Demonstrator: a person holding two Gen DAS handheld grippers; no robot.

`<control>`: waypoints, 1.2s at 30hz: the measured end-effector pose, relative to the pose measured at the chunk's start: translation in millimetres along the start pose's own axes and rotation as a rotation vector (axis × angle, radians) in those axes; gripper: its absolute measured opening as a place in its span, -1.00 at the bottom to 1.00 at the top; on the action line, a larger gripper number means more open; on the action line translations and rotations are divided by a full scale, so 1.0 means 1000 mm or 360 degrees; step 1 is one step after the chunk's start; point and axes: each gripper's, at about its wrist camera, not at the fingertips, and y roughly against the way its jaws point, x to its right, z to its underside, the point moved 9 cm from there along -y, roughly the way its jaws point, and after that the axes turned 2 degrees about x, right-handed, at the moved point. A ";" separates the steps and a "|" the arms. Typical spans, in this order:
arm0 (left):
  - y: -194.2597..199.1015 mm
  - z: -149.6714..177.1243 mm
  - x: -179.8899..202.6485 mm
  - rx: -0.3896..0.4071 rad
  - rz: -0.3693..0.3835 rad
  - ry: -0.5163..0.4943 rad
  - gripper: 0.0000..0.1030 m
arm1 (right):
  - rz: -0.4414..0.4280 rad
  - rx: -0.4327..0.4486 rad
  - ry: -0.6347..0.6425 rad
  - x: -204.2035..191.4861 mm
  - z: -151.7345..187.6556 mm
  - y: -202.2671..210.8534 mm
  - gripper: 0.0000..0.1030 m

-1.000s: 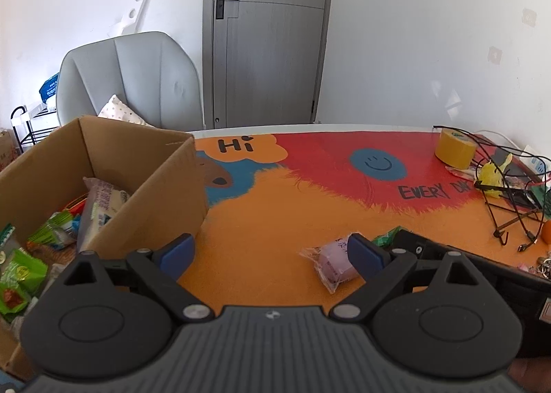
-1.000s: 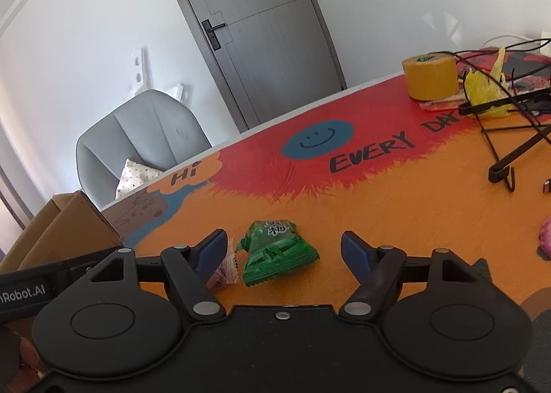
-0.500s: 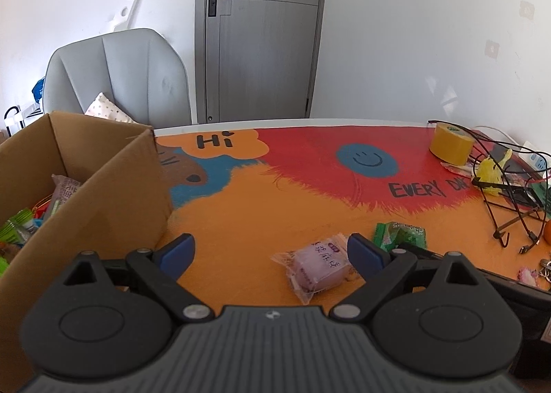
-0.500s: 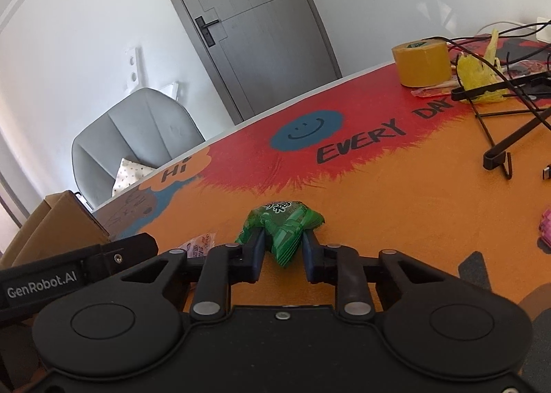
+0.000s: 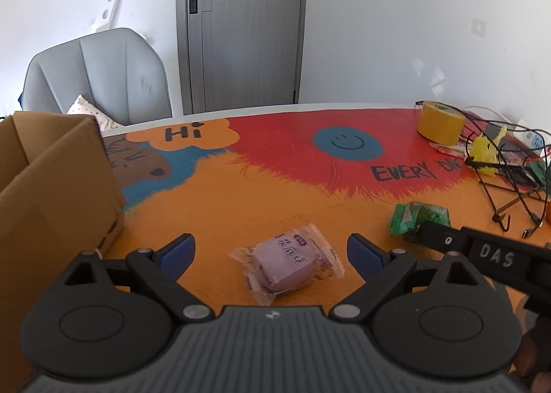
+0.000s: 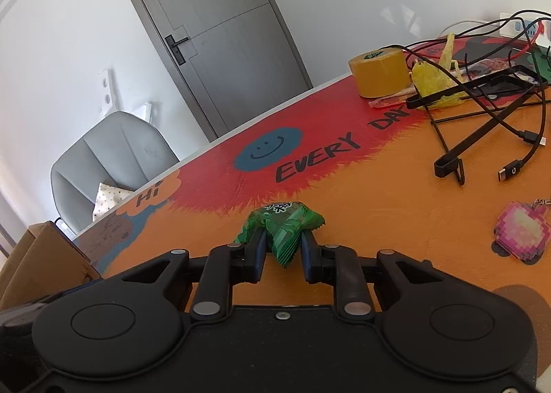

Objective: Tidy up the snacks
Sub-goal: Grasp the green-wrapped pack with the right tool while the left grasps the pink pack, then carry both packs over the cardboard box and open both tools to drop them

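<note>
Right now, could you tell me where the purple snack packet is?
In the left wrist view, the purple snack packet lies on the orange table mat, between the open left gripper's fingers, left of the green snack.

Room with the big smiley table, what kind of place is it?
Probably a room in a home or small office, not a kitchen. There is a gray door, a padded gray chair with a cushion, and a table holding snacks, a tape roll and tangled cables.
</note>
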 end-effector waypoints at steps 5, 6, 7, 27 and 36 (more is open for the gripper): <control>-0.008 0.003 0.000 -0.0004 -0.0026 0.0009 0.62 | 0.0004 -0.0015 -0.0003 0.000 0.001 -0.001 -0.55; -0.010 0.004 0.000 -0.0017 -0.0014 0.0015 0.51 | -0.0002 -0.0019 0.0000 -0.001 0.001 -0.002 -0.55; -0.011 0.006 0.000 -0.0041 0.0009 0.0025 0.27 | -0.0005 -0.0021 0.0010 -0.002 0.002 -0.002 -0.54; 0.056 -0.016 -0.047 0.0099 0.0033 0.0161 -0.14 | -0.0062 0.0068 0.0108 -0.039 0.006 0.019 -0.54; 0.100 -0.034 -0.066 0.0258 0.0097 0.0202 -0.18 | -0.0149 0.0128 0.0183 -0.082 -0.001 0.048 -0.54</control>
